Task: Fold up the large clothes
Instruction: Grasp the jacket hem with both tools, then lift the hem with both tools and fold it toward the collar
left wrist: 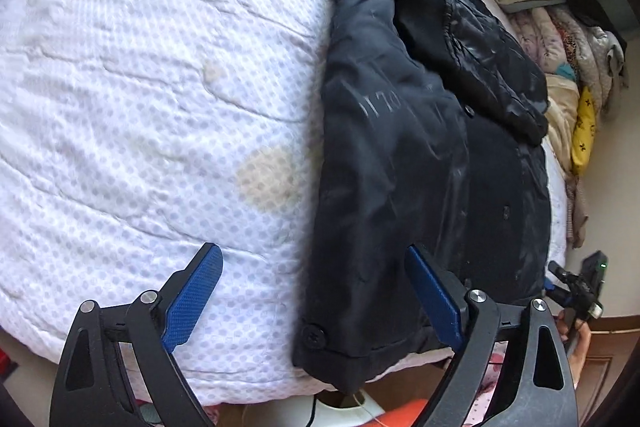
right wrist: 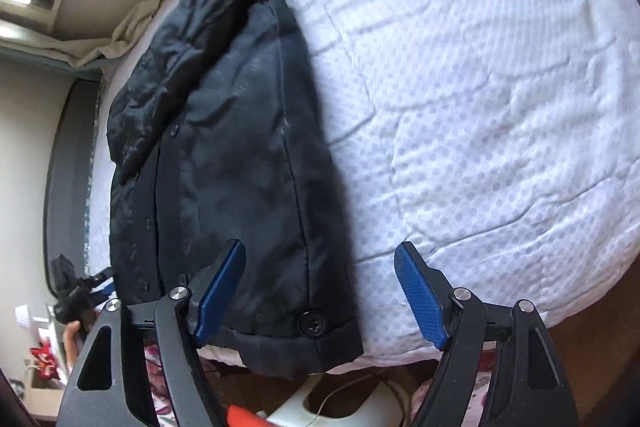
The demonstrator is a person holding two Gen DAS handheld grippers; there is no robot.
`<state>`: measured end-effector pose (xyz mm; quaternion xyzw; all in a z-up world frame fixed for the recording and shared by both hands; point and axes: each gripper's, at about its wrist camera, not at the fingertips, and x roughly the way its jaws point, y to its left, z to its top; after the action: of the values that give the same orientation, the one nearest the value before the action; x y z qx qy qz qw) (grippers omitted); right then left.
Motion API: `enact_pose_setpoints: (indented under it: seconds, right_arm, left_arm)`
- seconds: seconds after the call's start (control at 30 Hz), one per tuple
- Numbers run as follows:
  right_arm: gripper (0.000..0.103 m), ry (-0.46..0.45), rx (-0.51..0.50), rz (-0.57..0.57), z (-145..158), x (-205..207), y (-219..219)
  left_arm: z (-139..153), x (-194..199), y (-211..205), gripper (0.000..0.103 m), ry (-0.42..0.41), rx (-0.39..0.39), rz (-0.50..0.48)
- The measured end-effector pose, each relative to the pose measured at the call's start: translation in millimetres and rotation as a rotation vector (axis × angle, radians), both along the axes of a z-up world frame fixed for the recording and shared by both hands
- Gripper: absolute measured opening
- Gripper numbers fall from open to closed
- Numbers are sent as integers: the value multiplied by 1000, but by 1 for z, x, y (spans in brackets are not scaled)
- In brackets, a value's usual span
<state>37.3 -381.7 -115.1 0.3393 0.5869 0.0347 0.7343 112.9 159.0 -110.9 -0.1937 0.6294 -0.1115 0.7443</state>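
A black padded coat (left wrist: 420, 155) lies folded lengthwise on a white dotted mattress (left wrist: 140, 107), its buttoned hem hanging slightly over the near edge. A sleeve lies folded across its upper part. My left gripper (left wrist: 314, 291) is open and empty, hovering above the mattress edge and the coat's lower left side. In the right wrist view the coat (right wrist: 224, 155) lies left of centre on the mattress (right wrist: 480, 87). My right gripper (right wrist: 320, 291) is open and empty above the coat's hem near a large black button (right wrist: 310, 323). The other gripper shows at the edge of each view (left wrist: 576, 287) (right wrist: 76, 291).
A pile of bedding and clothes (left wrist: 572, 67) lies beyond the coat by the wall. A white stool-like object with a cord (right wrist: 336, 407) and an orange item (left wrist: 404, 413) sit on the floor below the mattress edge. A cardboard box (right wrist: 40, 379) stands at floor left.
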Motion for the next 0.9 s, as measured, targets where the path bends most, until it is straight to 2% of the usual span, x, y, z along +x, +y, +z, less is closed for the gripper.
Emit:
enact_pose_setpoints:
  seconds: [0.13, 0.23, 0.33, 0.4, 0.5, 0.6, 0.7, 0.77, 0.87, 0.9]
  right_arm:
    - [76, 33, 105, 9, -18, 1, 7]
    - [76, 33, 126, 27, -22, 0, 12]
    - [71, 25, 150, 36, -23, 0, 15]
    - [63, 28, 199, 48, -25, 1, 20]
    - [59, 28, 206, 65, -26, 2, 25]
    - [55, 29, 236, 59, -29, 4, 26]
    - [51, 30, 238, 51, -27, 7, 26]
    - [51, -8, 185, 7, -17, 8, 18]
    - [70, -67, 129, -81, -5, 8, -3]
    - [70, -73, 150, -118, -7, 9, -11]
  left_arm:
    - [-7, -2, -8, 93, 9, -79, -11]
    - [-10, -5, -19, 92, 3, -68, -52]
    - [-11, -8, -26, 81, 7, -103, -87]
    - [-14, -12, -30, 74, 19, -135, -102]
    - [-14, -14, -33, 69, 7, -126, -108]
    - [-16, -13, -31, 52, 17, -163, -91]
    - [-20, -11, -28, 49, 39, -196, -67]
    - [-21, -12, -26, 49, 44, -207, -58]
    - [-22, -11, -24, 49, 50, -216, -51]
    - [-22, -11, -24, 49, 53, -217, -48]
